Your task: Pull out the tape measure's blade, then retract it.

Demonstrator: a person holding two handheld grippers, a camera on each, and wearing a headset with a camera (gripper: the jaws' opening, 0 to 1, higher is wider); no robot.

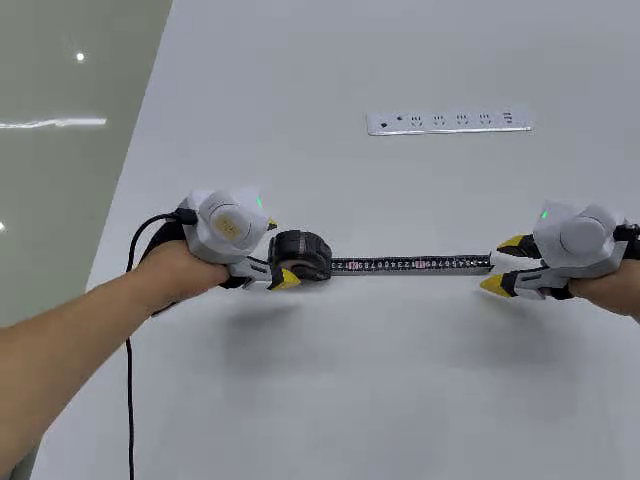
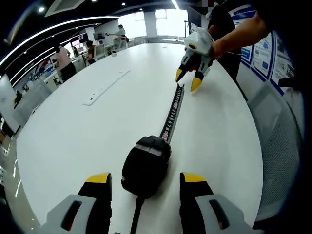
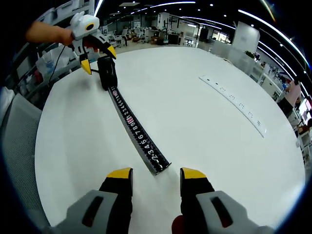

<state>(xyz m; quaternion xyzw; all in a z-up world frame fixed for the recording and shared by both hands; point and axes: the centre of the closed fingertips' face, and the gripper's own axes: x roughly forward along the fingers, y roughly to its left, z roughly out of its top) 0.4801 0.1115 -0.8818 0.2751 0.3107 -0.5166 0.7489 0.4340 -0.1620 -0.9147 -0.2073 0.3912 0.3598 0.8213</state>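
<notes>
One tape measure [image 1: 300, 255] lay on the white table [image 1: 400, 390], its single blade [image 1: 410, 264] drawn out flat toward the person's right. Two grippers flanked it. The left gripper [image 1: 278, 253] had its two fingers spread on either side of the black case, with a gap showing on each side in the left gripper view. The right gripper [image 1: 502, 263] also had its two fingers spread, the blade's end lying just in front of them, unpinched. One power strip [image 1: 448, 121] sat farther back. One black cable [image 1: 130, 300] trailed from the left gripper.
</notes>
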